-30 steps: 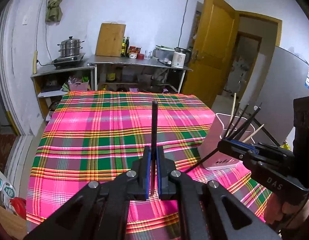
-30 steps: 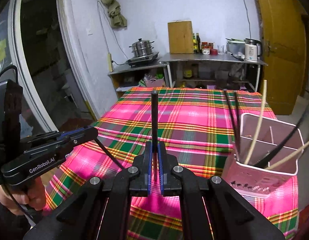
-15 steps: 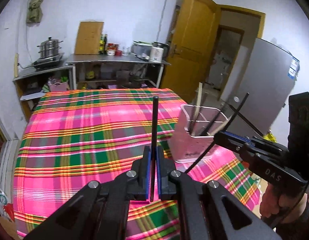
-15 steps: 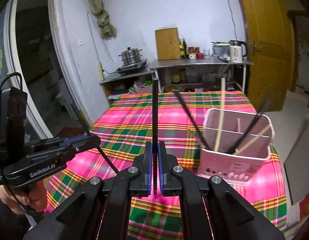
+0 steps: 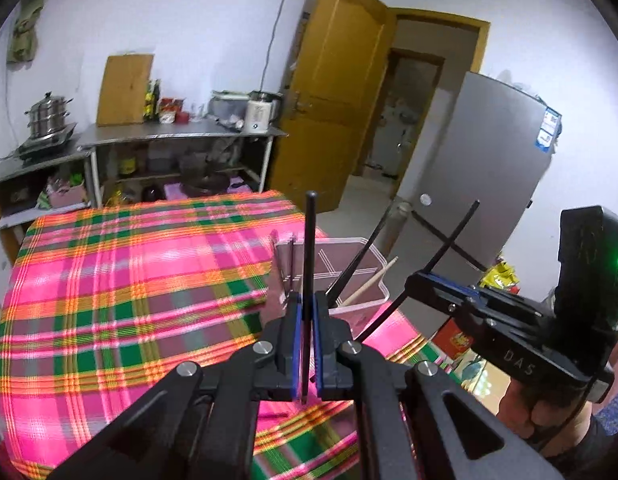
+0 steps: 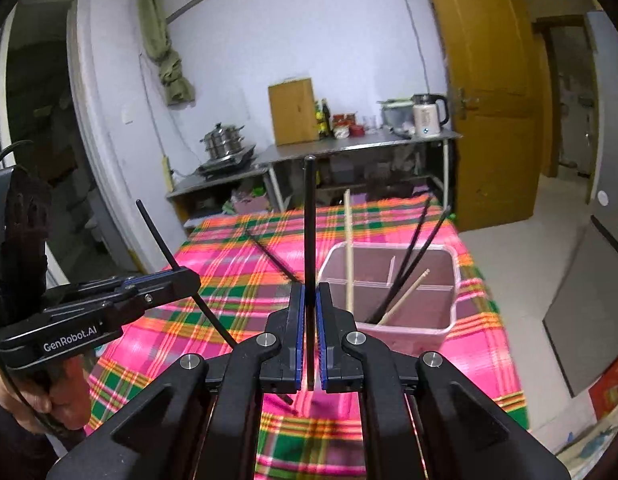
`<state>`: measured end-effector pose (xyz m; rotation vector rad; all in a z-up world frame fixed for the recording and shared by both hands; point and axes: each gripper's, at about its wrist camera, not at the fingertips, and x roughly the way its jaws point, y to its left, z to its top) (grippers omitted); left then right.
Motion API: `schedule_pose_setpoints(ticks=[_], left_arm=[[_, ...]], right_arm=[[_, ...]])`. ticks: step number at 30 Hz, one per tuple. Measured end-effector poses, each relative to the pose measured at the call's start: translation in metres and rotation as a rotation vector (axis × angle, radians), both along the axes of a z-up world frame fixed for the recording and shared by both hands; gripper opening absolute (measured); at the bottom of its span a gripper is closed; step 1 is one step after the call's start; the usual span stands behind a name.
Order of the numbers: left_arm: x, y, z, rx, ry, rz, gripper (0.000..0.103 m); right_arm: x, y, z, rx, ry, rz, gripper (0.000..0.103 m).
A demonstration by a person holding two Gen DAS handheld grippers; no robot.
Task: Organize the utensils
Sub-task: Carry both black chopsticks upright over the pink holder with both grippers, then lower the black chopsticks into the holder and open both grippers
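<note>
Both tongs are clamped on chopsticks. Seen from the left wrist, the left gripper (image 5: 305, 316) has its blue-padded jaws pressed against a thin black chopstick (image 5: 309, 248) that stands nearly upright between them, its tip above the pink-and-green plaid tablecloth (image 5: 129, 280). Just beyond the jaws sits a translucent pink plastic utensil holder (image 5: 341, 256) with inner dividers, close to the table's right edge; black sticks and a pale wooden chopstick (image 5: 373, 282) lean out of it. At the right, the right gripper (image 5: 419, 280) pinches a second black chopstick (image 5: 453, 240) that slants up to the right, and a person's hand (image 5: 537, 404) grips its handle.

From the right wrist, the right gripper (image 6: 309, 312) is likewise closed on that second black chopstick (image 6: 309, 216), held upright. The pink holder (image 6: 445, 280) lies just ahead and to the right on the tablecloth (image 6: 229, 264), holding two pale wooden chopsticks (image 6: 349, 240) and several black ones in its compartments. One loose black chopstick (image 6: 271, 258) lies on the cloth left of the holder. At the left, the left gripper (image 6: 189, 278) grips its black chopstick (image 6: 157, 236), which tilts to the upper left, with a hand (image 6: 61, 392) under its handle.
</note>
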<state>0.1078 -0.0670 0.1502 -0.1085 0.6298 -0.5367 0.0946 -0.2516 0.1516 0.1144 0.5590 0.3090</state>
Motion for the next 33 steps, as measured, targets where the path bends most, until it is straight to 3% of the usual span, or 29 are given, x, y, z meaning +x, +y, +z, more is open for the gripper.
schedule_pose_setpoints(ticks=[13,26,33], left_arm=[[0.047,-0.030,0.057,-0.016,-0.115,0.001,0.006],[0.085,-0.052,0.028,0.074,-0.099,0.033,0.006],[0.097,-0.063,0.004,0.099,-0.050,0.016,0.006]], right_arm=[[0.023,-0.028,0.050,0.018,-0.126,-0.069,0.005],[0.061,-0.033,0.021,0.029,-0.076,-0.087,0.005],[0.072,-0.029,-0.004,0.018,-0.028,-0.081,0.005]])
